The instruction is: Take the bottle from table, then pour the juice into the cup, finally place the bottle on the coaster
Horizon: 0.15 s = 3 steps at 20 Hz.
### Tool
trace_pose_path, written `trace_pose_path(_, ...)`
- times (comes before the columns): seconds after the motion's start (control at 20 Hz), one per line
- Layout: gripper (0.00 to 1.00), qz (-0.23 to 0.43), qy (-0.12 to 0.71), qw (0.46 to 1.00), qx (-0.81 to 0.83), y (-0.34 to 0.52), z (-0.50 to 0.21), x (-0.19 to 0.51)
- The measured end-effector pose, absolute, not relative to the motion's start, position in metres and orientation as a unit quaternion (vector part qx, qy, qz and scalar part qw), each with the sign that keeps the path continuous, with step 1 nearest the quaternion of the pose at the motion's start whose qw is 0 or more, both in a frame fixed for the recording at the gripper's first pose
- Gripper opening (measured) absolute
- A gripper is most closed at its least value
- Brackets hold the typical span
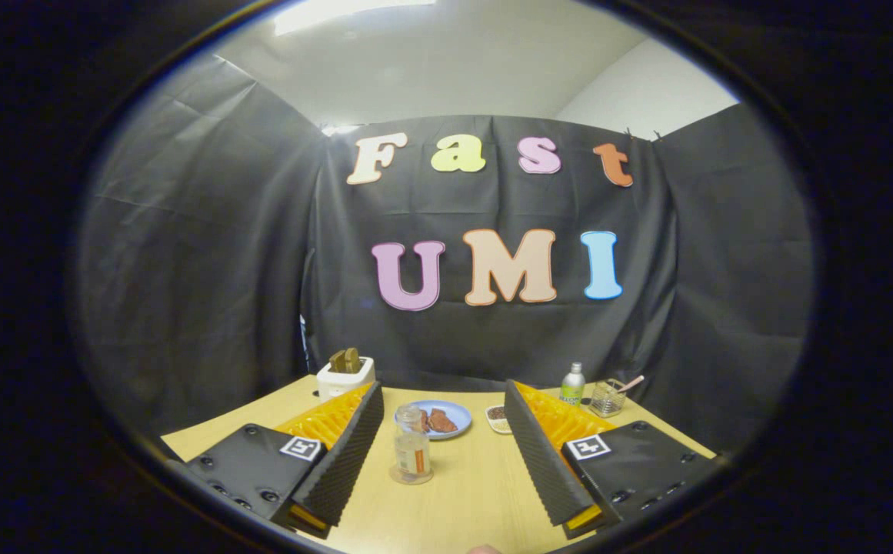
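toaster (344, 375) with bread | blue plate (437, 419), perhaps meat | small bowl (497, 418) | wire basket (608, 397)

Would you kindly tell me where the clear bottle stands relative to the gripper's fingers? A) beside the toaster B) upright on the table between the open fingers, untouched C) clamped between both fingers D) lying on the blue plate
B: the bottle stands upright on the table between the open gripper fingers, touching neither.

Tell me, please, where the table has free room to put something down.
Bare table lies between the open gripper fingers, right of the bottle. It is crowded beyond: plate, small dish, toaster, green bottle and wire basket stand near the wall.
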<state>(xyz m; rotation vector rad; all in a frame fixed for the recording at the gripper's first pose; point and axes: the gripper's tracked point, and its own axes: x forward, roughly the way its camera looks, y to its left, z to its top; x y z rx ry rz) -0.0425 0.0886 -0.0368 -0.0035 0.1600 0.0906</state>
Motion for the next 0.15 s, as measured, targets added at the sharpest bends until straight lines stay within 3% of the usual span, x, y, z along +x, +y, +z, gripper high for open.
trace_pose_path(0.15, 0.99, 0.045, 0.074, 0.996, -0.010, 0.0850, -0.0347, -0.0418)
